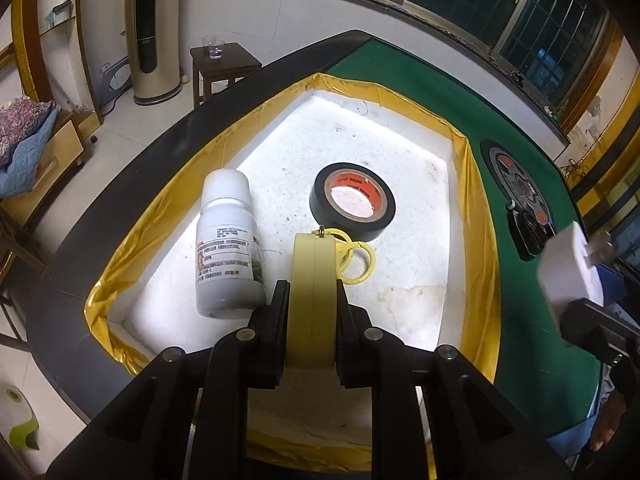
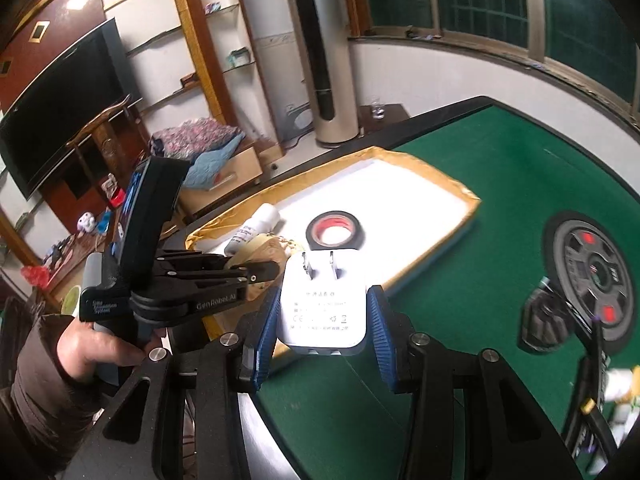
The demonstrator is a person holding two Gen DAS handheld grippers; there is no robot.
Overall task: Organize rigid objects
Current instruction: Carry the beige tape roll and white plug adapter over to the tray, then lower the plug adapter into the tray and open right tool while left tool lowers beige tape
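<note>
My left gripper (image 1: 312, 292) is shut on a pale yellow tape measure (image 1: 311, 300), held on edge just above the white foam tray (image 1: 420, 208) with gold-taped rim. In the tray lie a white plastic bottle (image 1: 229, 240) on its side and a black electrical tape roll (image 1: 352, 200). Yellow rings (image 1: 356, 258) hang from the tape measure. My right gripper (image 2: 324, 320) is shut on a white plug adapter (image 2: 323, 308), prongs pointing forward, above the green table near the tray's near corner. The left gripper (image 2: 224, 276) shows in the right wrist view over the tray (image 2: 424, 208).
The tray sits on a green felt table (image 1: 532, 320) with a black rim. A round black centre panel (image 2: 592, 276) lies to the right, with a dark object (image 2: 544, 320) beside it. Small items (image 2: 620, 392) sit at the right edge.
</note>
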